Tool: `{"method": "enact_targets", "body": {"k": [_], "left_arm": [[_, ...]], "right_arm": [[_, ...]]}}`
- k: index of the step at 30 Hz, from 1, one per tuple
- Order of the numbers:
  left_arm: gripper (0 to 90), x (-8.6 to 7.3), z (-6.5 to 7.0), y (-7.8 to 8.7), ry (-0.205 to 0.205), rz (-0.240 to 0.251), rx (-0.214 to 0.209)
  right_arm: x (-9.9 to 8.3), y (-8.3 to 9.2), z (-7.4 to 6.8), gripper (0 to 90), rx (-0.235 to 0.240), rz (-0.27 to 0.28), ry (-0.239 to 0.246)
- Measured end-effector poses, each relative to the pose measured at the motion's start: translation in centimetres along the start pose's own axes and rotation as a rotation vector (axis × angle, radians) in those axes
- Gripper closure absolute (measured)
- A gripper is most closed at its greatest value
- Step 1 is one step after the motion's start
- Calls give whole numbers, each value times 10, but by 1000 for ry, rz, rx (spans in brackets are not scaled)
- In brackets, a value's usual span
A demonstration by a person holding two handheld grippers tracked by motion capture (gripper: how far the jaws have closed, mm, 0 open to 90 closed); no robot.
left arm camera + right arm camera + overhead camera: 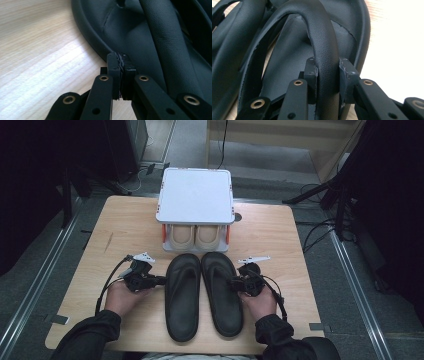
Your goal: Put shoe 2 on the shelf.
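Left sandal [182, 295]: black, flat on the table [125, 220], near the front edge, toe pointing to the far edge.
Right sandal [222, 292]: black, just beside the left one, their inner sides touching or almost touching.
Left gripper [159, 280]: at the outer side of the left sandal. In the left gripper view its jaws are pressed together at the sandal's rim [100, 48]; I cannot tell if any of the rim is pinched.
Right gripper [234, 282]: at the outer side of the right sandal. In the right gripper view its jaws squeeze the sandal's strap [324, 50] from both sides.
Rack [196, 195]: white top, at the middle of the far edge.
Tan shoes [195, 236]: a pair, side by side under the rack's top.
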State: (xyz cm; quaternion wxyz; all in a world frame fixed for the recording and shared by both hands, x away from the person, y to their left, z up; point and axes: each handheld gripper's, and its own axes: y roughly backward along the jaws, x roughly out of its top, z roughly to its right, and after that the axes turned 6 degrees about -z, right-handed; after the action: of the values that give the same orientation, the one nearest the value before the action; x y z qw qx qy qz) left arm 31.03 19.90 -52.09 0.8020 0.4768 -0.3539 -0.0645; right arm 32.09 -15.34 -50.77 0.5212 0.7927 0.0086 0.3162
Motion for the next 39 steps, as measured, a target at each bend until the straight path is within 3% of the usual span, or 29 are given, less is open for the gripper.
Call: {"method": "enact_targets", "body": {"k": [5,8,20,26,33,39], "left_arm": [[884,-2,6,-1,-15,-9,-14],[888,-2,8,-2,-4,-20,-39],[887,-3,11,-3,-3,-23,-50],[820,-3,7,0,8,-14,-44],[769,0,4,9,18,26,-62],[645,1,5,20,19,69,-74]], "right_arm": [[-1,0,-1,723,1,4,5],[-2,-1,-2,723,9,4,-4],[-3,-2,-3,713,4,18,6],[-2,0,-5,655,-16,35,30],[0,16,-5,585,14,110,30],[-2,31,-17,586,43,155,59]]}}
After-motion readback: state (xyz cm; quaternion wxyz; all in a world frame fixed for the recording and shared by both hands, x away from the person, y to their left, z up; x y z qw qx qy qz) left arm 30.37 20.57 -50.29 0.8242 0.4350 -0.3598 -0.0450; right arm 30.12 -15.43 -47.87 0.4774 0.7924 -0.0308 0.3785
